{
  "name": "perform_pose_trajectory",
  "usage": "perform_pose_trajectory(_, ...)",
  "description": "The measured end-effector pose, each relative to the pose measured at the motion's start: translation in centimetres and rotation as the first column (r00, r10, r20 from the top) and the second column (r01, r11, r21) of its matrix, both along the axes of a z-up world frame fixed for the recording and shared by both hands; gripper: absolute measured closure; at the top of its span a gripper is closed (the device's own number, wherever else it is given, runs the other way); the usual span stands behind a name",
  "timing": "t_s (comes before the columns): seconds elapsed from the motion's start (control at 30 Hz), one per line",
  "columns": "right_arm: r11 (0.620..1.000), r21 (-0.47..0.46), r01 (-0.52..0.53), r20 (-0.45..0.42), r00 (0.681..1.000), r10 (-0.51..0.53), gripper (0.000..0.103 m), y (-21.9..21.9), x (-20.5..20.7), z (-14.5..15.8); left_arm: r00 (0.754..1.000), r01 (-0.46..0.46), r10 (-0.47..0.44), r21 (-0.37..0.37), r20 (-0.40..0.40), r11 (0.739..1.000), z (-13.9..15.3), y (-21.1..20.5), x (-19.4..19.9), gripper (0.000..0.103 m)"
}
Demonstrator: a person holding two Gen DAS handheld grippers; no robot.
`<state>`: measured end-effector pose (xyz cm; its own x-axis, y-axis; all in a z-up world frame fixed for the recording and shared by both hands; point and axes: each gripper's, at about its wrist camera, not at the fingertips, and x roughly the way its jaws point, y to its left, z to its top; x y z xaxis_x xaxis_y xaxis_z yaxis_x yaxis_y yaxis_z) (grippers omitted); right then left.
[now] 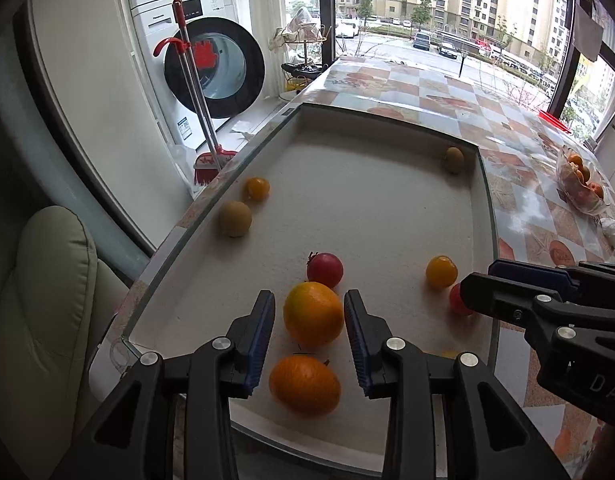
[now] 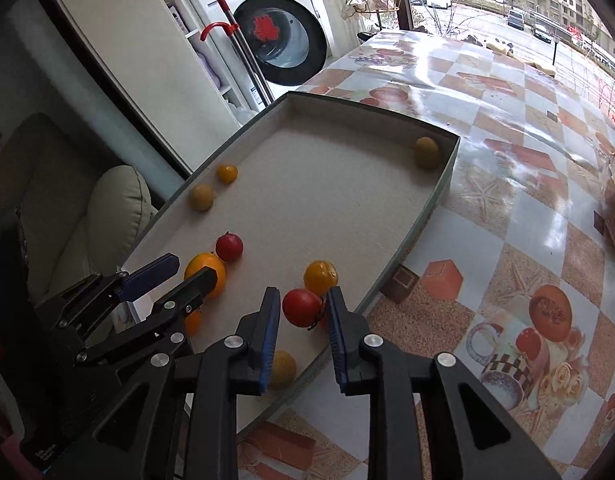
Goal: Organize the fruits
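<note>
A shallow grey tray on the table holds scattered fruit. My left gripper is open with its jaws on either side of a large orange, not touching it. A second orange lies nearer, a red tomato just beyond. My right gripper is open around a red tomato; a yellow-orange fruit sits just past it. Two brown kiwis and a small orange lie farther off.
A glass bowl of oranges stands at the table's right. The patterned tablecloth spreads right of the tray. A washing machine, a red broom and a cream chair are on the left. A yellow fruit lies near the tray's front edge.
</note>
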<state>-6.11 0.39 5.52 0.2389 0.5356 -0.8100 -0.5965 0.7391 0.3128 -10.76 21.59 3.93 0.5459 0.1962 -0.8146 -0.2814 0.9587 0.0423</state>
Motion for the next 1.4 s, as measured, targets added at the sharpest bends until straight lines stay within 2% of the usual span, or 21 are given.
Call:
perform_pose_trajectory(0.03,1.0,-0.004,0.003,0.01,1.0,-0.003,0.044,0.0,-0.1,0.1,1.0,0.003,-0.003,0.001,-0.001,1.0,0.0,0.0,0.0,0.062)
perform_pose_trajectory(0.07,1.0,-0.002,0.006,0.021,1.0,-0.006,0.032,-0.2,-0.1,0.4,1.0,0.006,-0.006,0.003,0.002,1.0,0.1,0.1,0.0,0.046)
perform_pose_trajectory(0.1,1.0,0.0,0.009,0.031,0.999,-0.009,0.03,-0.4,-0.2,0.6,1.0,0.003,-0.003,0.013,0.011,1.0,0.2,0.1,-0.1,0.033)
perform_pose_trajectory(0.13,1.0,0.0,0.011,0.038,0.999,-0.011,0.03,-0.5,-0.1,0.8,1.0,-0.001,0.0,0.028,0.026,1.0,0.3,-0.1,-0.2,0.031)
perform_pose_trajectory(0.2,1.0,-0.005,0.021,0.045,0.999,-0.021,0.028,-0.8,-0.1,1.1,0.999,0.005,-0.006,0.044,0.037,0.999,0.6,-0.4,-0.3,0.031)
perform_pose_trajectory(0.27,0.999,-0.02,0.028,0.046,0.999,-0.027,0.023,-1.1,0.0,1.3,1.0,0.004,-0.005,0.037,0.025,0.999,0.6,-0.5,-0.2,0.031)
perform_pose_trajectory(0.43,0.999,-0.039,0.033,0.059,0.998,-0.03,0.02,-1.5,-0.2,1.6,1.0,-0.009,0.009,0.009,0.001,1.0,0.3,-0.3,-0.1,0.029)
perform_pose_trajectory(0.5,0.998,-0.053,0.034,0.069,0.997,-0.03,0.017,-1.4,-0.3,1.7,1.0,-0.006,0.006,0.0,0.003,1.0,0.4,-0.3,-0.2,0.0)
perform_pose_trajectory(0.57,0.998,-0.061,0.035,0.09,0.996,-0.029,0.017,-1.4,-0.4,1.9,1.0,0.004,-0.005,0.014,0.021,1.0,0.8,-0.6,-0.6,0.0)
perform_pose_trajectory(0.7,0.995,-0.096,0.034,0.121,0.992,-0.023,0.016,-1.2,-0.6,2.0,1.0,0.025,-0.025,0.009,-0.004,1.0,0.7,-1.1,-0.4,0.0)
perform_pose_trajectory(1.03,0.97,-0.233,0.075,0.205,0.978,-0.027,0.014,-1.1,-0.8,1.8,0.999,-0.004,0.006,0.042,-0.049,0.999,0.7,-1.3,-0.5,0.0)
perform_pose_trajectory(1.4,0.974,-0.219,0.066,0.125,0.991,-0.039,0.014,-1.4,-0.5,1.0,0.998,-0.009,0.013,0.052,-0.064,0.999,0.5,-1.3,-0.6,0.0)
